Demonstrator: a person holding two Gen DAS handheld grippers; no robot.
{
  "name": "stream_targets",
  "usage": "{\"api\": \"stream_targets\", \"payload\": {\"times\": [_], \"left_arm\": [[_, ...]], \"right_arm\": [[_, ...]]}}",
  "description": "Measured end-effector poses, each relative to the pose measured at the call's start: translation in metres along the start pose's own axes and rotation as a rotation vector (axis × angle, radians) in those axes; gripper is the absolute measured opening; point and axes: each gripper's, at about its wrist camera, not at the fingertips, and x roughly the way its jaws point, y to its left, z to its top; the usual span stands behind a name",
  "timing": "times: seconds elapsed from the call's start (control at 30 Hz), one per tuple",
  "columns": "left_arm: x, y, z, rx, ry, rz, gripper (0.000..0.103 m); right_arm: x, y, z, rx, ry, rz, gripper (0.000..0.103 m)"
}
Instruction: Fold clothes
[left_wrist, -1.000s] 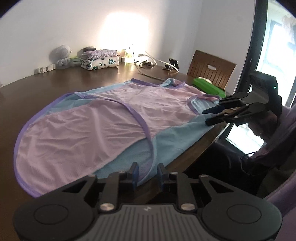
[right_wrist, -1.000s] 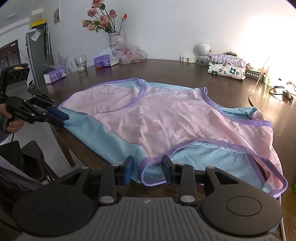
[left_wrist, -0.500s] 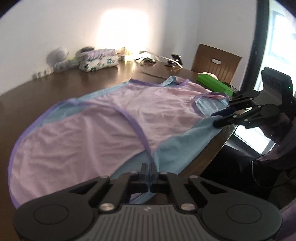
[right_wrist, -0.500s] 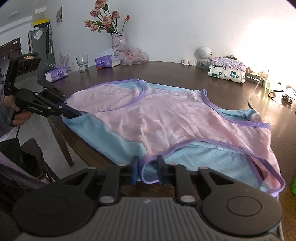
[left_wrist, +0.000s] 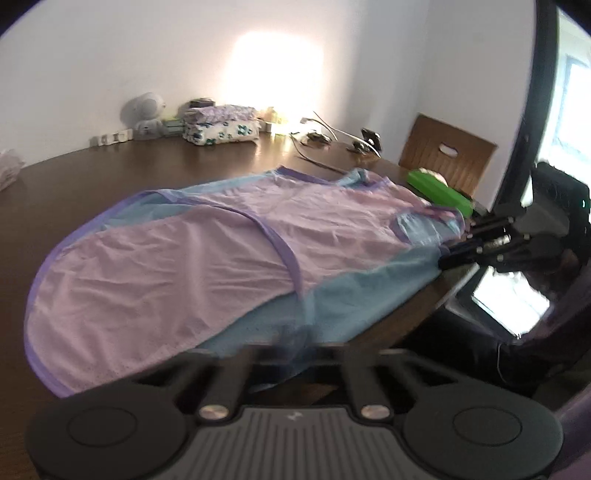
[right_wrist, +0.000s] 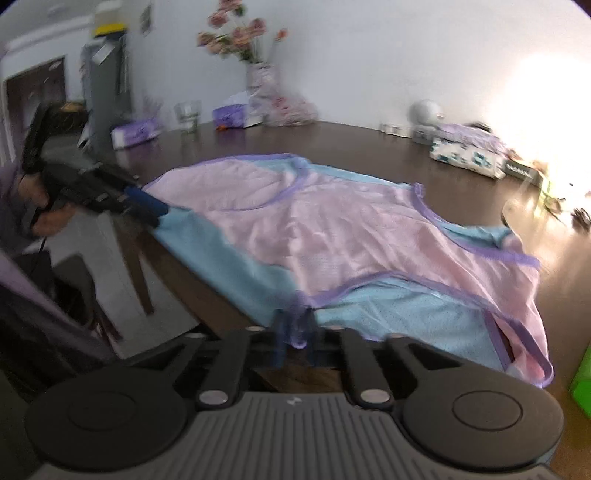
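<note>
A pink and light-blue garment (left_wrist: 229, 254) with purple trim lies spread flat on the dark wooden table (left_wrist: 92, 177). In the left wrist view my left gripper (left_wrist: 295, 343) is shut on the blue hem at the table's near edge. Farther right, my right gripper (left_wrist: 448, 256) pinches the garment's other near corner. In the right wrist view the garment (right_wrist: 343, 229) fills the middle, and my right gripper (right_wrist: 295, 338) is shut on its purple-trimmed edge. My left gripper (right_wrist: 157, 214) grips the blue corner at the left, held by a hand.
A green box (left_wrist: 439, 192) lies by the garment's far corner, with a wooden chair (left_wrist: 447, 162) behind it. Along the wall stand a floral tissue box (left_wrist: 221, 129), a white toy robot (left_wrist: 146, 114), cables (left_wrist: 325, 136), a flower vase (right_wrist: 262, 85) and a glass (right_wrist: 188, 114).
Both grippers have closed on the garment's near edge, the left first, then the right. The cloth under each is now pinched and slightly bunched.
</note>
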Motion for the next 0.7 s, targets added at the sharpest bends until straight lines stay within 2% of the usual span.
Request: {"api": "stream_targets", "payload": {"times": [0.07, 0.13, 0.2, 0.27, 0.33, 0.37, 0.43, 0.5, 0.53, 0.57, 0.6, 0.63, 0.67, 0.7], "left_arm": [[-0.005, -0.002, -0.004, 0.037, -0.009, -0.021, 0.001], [-0.009, 0.010, 0.003, 0.023, -0.038, -0.018, 0.000], [-0.011, 0.027, 0.021, 0.022, -0.073, -0.006, 0.000], [-0.006, 0.039, 0.046, 0.075, -0.096, 0.020, 0.000], [0.008, 0.046, 0.071, 0.149, -0.084, 0.060, 0.000], [0.020, 0.050, 0.085, 0.174, -0.059, 0.083, 0.001], [0.039, 0.062, 0.102, 0.173, -0.023, 0.136, 0.002], [0.038, 0.071, 0.105, 0.158, -0.030, 0.171, 0.009], [0.030, 0.074, 0.101, 0.143, -0.050, 0.168, 0.012], [0.018, 0.078, 0.094, 0.110, -0.073, 0.155, 0.020], [0.007, 0.081, 0.085, 0.076, -0.093, 0.143, 0.026], [0.001, 0.082, 0.076, 0.036, -0.104, 0.138, 0.039], [-0.005, 0.084, 0.066, -0.003, -0.115, 0.133, 0.043], [-0.009, 0.085, 0.056, -0.036, -0.120, 0.133, 0.043]], "right_arm": [[-0.003, 0.006, 0.003, -0.035, 0.003, 0.024, 0.002], [-0.008, 0.005, 0.008, -0.043, -0.017, 0.026, 0.002], [-0.008, -0.004, 0.022, -0.038, -0.045, 0.011, 0.002], [-0.004, -0.018, 0.041, -0.046, -0.072, -0.019, 0.002], [0.010, -0.036, 0.062, -0.054, -0.097, -0.064, 0.002], [0.021, -0.045, 0.075, -0.054, -0.094, -0.081, 0.002], [0.056, -0.058, 0.098, -0.080, -0.035, -0.117, 0.005], [0.069, -0.062, 0.111, -0.148, -0.002, -0.181, 0.006], [0.075, -0.065, 0.117, -0.181, 0.013, -0.212, 0.010], [0.061, -0.071, 0.118, -0.197, -0.015, -0.223, 0.026], [0.044, -0.078, 0.114, -0.186, -0.030, -0.223, 0.036], [0.028, -0.086, 0.111, -0.175, -0.045, -0.223, 0.045], [0.011, -0.094, 0.107, -0.164, -0.059, -0.223, 0.046], [-0.002, -0.100, 0.100, -0.146, -0.034, -0.202, 0.047]]}}
